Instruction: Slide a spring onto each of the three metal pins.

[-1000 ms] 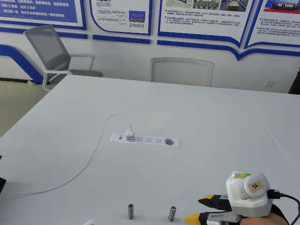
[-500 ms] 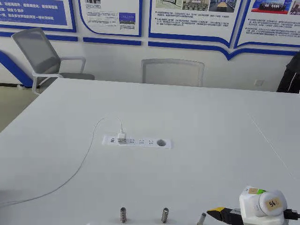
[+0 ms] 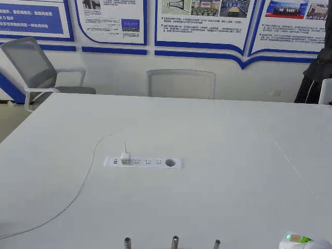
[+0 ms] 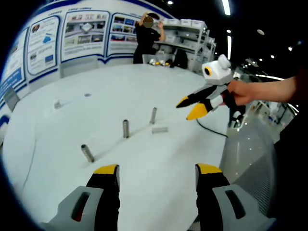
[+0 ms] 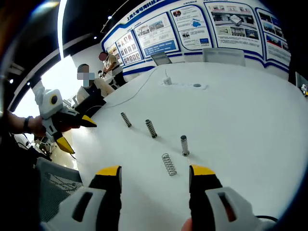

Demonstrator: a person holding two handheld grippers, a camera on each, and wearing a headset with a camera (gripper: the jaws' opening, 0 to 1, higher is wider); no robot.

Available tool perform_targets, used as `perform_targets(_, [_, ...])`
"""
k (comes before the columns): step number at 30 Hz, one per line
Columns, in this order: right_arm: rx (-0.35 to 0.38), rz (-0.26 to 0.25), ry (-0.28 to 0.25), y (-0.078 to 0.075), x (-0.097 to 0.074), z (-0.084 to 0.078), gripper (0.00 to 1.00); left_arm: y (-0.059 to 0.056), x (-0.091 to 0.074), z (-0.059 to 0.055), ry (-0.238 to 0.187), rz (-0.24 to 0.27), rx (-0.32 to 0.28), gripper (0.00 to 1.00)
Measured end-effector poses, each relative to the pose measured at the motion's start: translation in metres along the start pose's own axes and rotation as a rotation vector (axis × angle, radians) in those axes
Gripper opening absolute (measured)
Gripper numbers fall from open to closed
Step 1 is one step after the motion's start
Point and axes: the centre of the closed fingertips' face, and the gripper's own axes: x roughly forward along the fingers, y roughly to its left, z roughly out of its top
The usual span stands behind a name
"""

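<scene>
The loose spring (image 5: 169,164) lies near the 1 bare pin (image 5: 184,145). It is probably light and rolls easily, so take its middle gently. The right tool (image 5: 155,175) and the left tool (image 4: 156,173) gape wide, both empty.

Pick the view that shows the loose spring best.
Right gripper view: the loose spring lies near the open jaws, coils clear, beside the bare pin. In the left gripper view it is a small pale shape. The head view's bottom edge cuts across the pin tops.
</scene>
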Motion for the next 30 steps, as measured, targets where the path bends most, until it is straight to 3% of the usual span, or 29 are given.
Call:
perform_targets(16, [0.040,-0.032,-0.001,-0.002,-0.025,-0.025,0.64,-0.004,0.019,0.008,0.012,-0.028,0.030,0.65])
perform_targets(30, [0.065,-0.031,0.001,0.010,-0.035,-0.045,0.70,-0.013,0.049,0.020,0.031,-0.070,0.071,0.64])
